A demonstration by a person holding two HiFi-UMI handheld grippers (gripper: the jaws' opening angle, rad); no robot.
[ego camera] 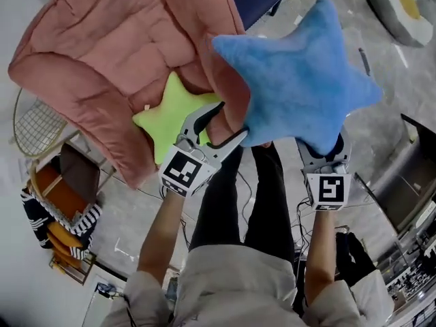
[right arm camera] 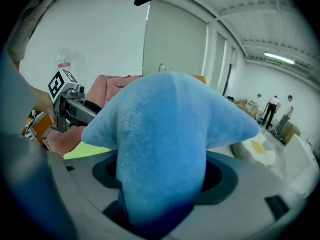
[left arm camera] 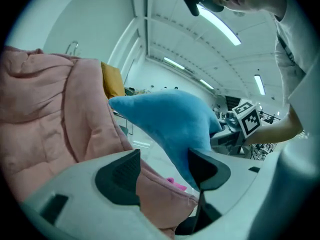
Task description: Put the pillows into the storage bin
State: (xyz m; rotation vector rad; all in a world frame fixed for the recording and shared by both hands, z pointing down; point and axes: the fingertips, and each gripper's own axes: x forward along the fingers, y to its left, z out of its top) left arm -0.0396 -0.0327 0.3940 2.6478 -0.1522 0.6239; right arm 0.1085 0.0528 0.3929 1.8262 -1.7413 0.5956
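A blue star-shaped pillow hangs in the air at the upper right, and my right gripper is shut on its lower point. In the right gripper view the pillow fills the space between the jaws. My left gripper is shut on the edge of the pink quilted fabric bin, whose fabric lies between its pads. A lime-green star pillow shows below the pink fabric, just left of that gripper. The blue pillow brushes the left gripper's right-hand pad.
A wire-framed stand with orange and striped cloth sits at the lower left. A round egg-patterned cushion lies on the floor at the top right. Metal racking runs along the right edge. The person's legs and floor cables are below the grippers.
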